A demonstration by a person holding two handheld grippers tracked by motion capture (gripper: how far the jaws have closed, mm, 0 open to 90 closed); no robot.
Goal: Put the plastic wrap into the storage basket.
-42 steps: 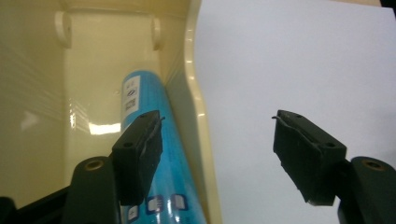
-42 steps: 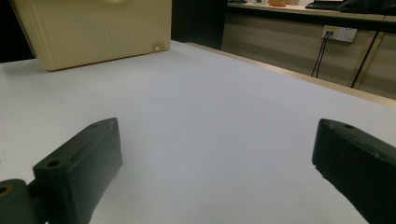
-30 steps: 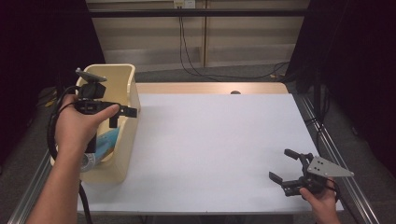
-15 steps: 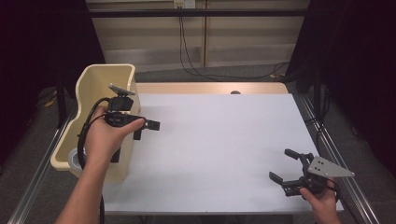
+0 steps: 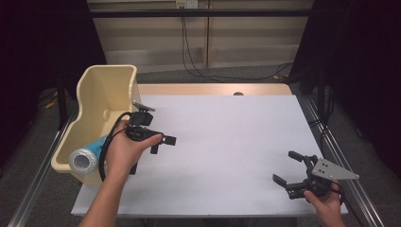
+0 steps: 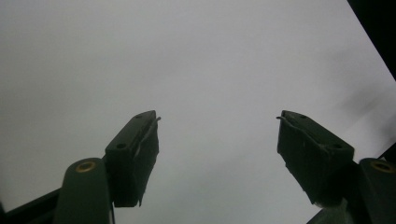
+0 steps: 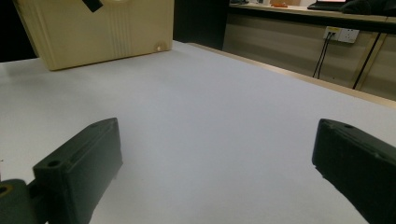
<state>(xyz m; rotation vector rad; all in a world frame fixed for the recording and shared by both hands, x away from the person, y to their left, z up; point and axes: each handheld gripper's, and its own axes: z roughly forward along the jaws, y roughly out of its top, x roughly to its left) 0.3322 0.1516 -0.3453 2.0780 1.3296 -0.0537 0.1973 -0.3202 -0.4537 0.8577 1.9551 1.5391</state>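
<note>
Cream bin (image 5: 106, 94) sat at the left edge of the white tabletop (image 5: 227, 142), partly overhanging it, open side up w/ a tall back wall at the far end. A light-blue cylinder (image 5: 87, 156) w/ a pale round end lay inside the bin at its near end, end facing the camera. In the right gripper view the bin (image 7: 98, 28) showed as a ribbed cream wall at the far left of the tabletop (image 7: 210, 116).

Left hand-held gripper (image 5: 163, 142) was held by the left hand (image 5: 125, 151) just beside the bin's inner wall, above the tabletop, pointing right twd the centre; its black cable (image 5: 106, 146) looped back over the wrist. Jaws stood apart, nothing between them. In the left gripper view the left hand-held gripper (image 6: 217, 135) looked down on bare white tabletop (image 6: 187, 60), both jaws wide apart, a dark edge at top right.

Right hand-held gripper (image 5: 288, 168) sat low at the near right corner of the tabletop, held by the right hand (image 5: 324, 201), grey three-cornered plate (image 5: 333, 170) on top, pointing left. Jaws spread wide, empty. In the right gripper view the right hand-held gripper (image 7: 217, 149) was close to the surface, jaws well apart, wall sockets (image 7: 343, 33) and cables beyond the far edge.

The 2 grippers were well apart, on opposite sides of the tabletop.
</note>
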